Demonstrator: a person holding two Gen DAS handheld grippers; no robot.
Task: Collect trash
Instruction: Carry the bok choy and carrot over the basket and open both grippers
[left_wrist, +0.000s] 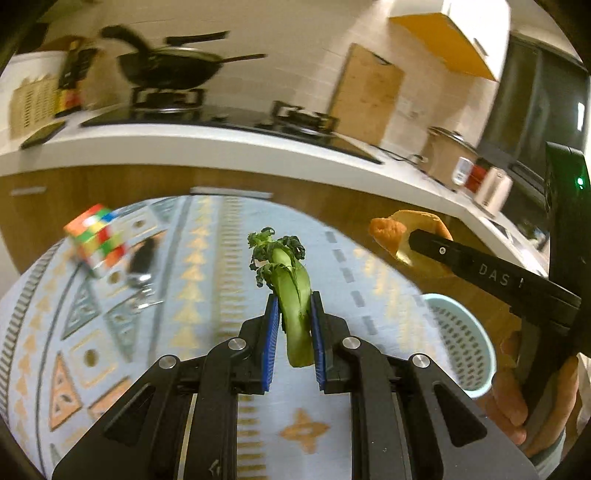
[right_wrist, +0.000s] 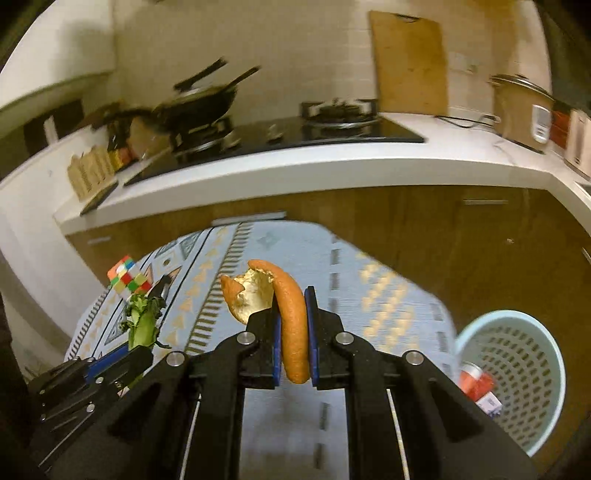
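While both tools hang above the patterned tabletop (left_wrist: 207, 236), each carries a scrap. The left gripper (left_wrist: 293, 321) is closed to a narrow gap on a green vegetable stalk (left_wrist: 293, 295); the blue pads (left_wrist: 271, 332) press its pale stem from both sides and the dark wilted leaves stick up past the fingertips. The stalk is clear of the cloth, lifted.

The right gripper (right_wrist: 293, 325) is pinched nearly together on an orange peel (right_wrist: 291, 314). One long curl of rind sits between the pads, and the ragged white inside of the peel juts up and to the left. Also lifted, touching nothing below. In the left wrist view the same peel shows at the tip of the right tool, with the person's hand (left_wrist: 517, 402) on its handle.

A light blue perforated basket (right_wrist: 517, 376) stands off the table's right edge, lower down, beside the wooden cabinet fronts. Red and white packaging (right_wrist: 478, 387) lies inside it.

Left on the cloth at the far left: a colour cube (left_wrist: 96, 236) and a dark object just beside it, too blurred to identify. Beyond it, a white counter (right_wrist: 295, 166) carries a hob with a black wok (left_wrist: 170, 70).
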